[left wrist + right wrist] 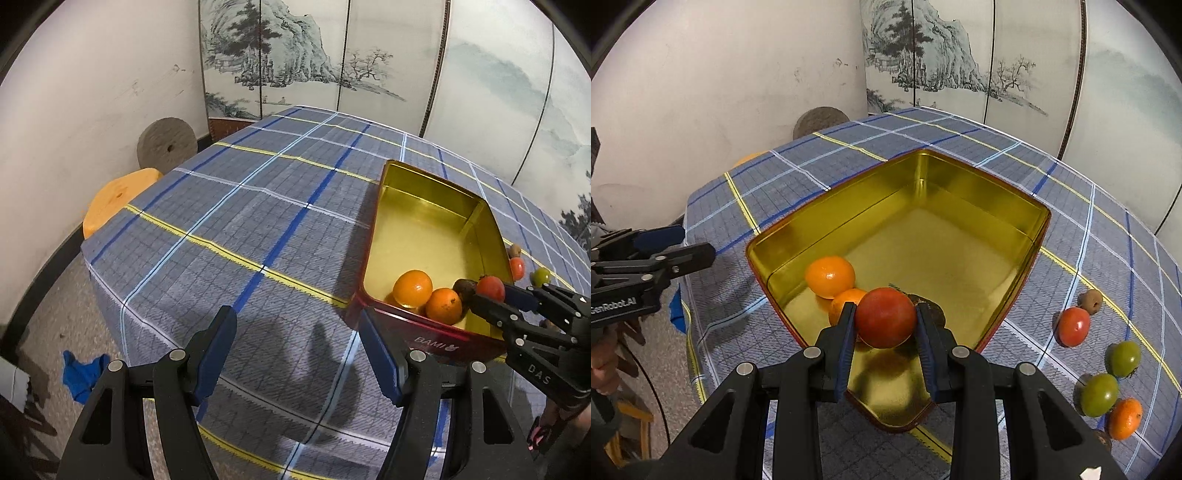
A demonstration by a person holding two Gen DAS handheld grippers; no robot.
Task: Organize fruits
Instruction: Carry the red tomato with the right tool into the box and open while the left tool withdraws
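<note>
- The round red tomato (pixel 885 317) sat clamped between the blue pads of the right claw (pixel 885 321), held over the near corner of the box; being round, it showed no long axis.
- The rectangular gold-lined red tin box (pixel 960 221) lay on the checked bench (pixel 1089 229), its long axis running away from the claws.
- Two oranges (pixel 830 276) rested inside, touching.
- The left claw (pixel 297 354) stood half-wide, holding nothing, beside the box.

Checked tablecloth (pixel 1071 206) carries tin (pixel 1008 206); loose fruits (pixel 1073 326).
</note>
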